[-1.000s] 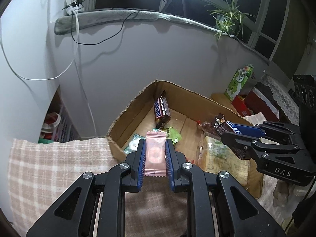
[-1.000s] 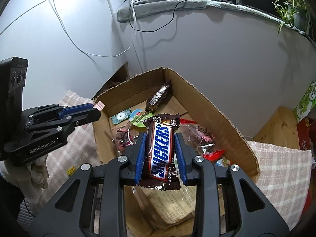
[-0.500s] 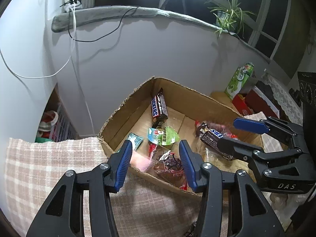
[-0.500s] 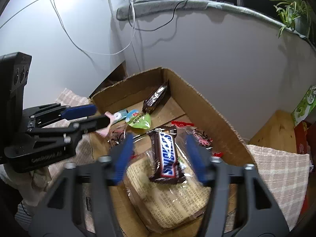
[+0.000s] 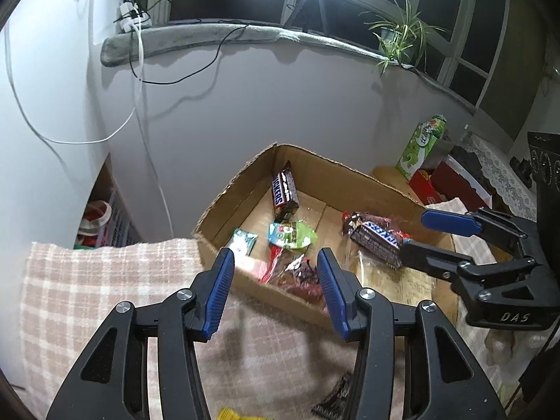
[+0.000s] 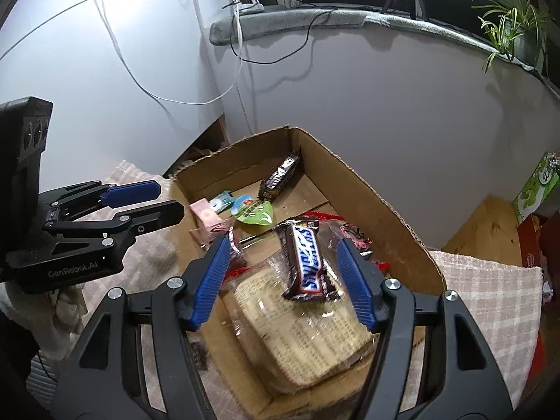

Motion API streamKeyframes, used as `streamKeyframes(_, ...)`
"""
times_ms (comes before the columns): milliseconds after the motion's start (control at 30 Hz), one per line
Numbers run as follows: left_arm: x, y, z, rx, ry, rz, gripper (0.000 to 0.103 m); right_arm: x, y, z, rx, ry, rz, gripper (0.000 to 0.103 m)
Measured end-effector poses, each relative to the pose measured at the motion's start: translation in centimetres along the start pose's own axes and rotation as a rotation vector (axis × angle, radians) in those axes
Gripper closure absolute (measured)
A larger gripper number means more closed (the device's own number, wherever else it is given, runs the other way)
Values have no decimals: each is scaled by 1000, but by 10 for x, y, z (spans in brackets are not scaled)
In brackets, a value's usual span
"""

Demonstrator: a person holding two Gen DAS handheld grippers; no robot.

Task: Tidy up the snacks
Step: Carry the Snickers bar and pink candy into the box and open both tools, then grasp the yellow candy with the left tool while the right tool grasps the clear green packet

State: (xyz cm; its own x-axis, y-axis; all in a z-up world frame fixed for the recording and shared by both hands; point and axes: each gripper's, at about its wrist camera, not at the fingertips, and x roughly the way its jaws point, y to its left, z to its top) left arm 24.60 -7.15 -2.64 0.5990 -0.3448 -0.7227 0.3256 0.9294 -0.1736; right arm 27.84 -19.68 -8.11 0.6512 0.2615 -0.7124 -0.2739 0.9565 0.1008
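Note:
A cardboard box [image 5: 353, 176] [image 6: 388, 210] holds several snacks. My left gripper [image 5: 274, 262] is open and empty above the box's near edge. The pink candy [image 6: 203, 211] lies inside the box by its near wall; in the left wrist view it [image 5: 250, 266] shows just over the edge. My right gripper [image 6: 283, 248] is open and empty over the box. A Snickers bar [image 6: 306, 262] [image 5: 379, 239] lies below it on a clear bag of bread [image 6: 308, 336]. A second Snickers bar [image 5: 283, 192] [image 6: 280, 176] lies at the far corner.
A green-lidded jelly cup [image 5: 290, 234] [image 6: 253, 211] and a teal packet [image 5: 243, 239] lie in the box. The box stands on a checked cloth [image 5: 105, 280]. Loose wrappers [image 5: 336, 399] lie on the cloth near me. A green carton [image 5: 421, 147] and red boxes [image 5: 451, 182] stand right.
Both grippers opened. The pink candy dropped from my left gripper into the box. The Snickers bar dropped from my right gripper onto the bread bag. Both grippers drew back a little.

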Motion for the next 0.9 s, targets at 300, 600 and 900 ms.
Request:
streamKeyframes(300,-29,16,-32,-38,12,2,55,-35,22,-36,-38,-18,29,37)
streamKeyframes(600,-45,30,-88,-112,80,-4,55,-54,49,-86,-76,20,82,37)
streamKeyframes(900,-40,27,-127,-166,156,-38,55,-52,68,-131,-104,90,115,37)
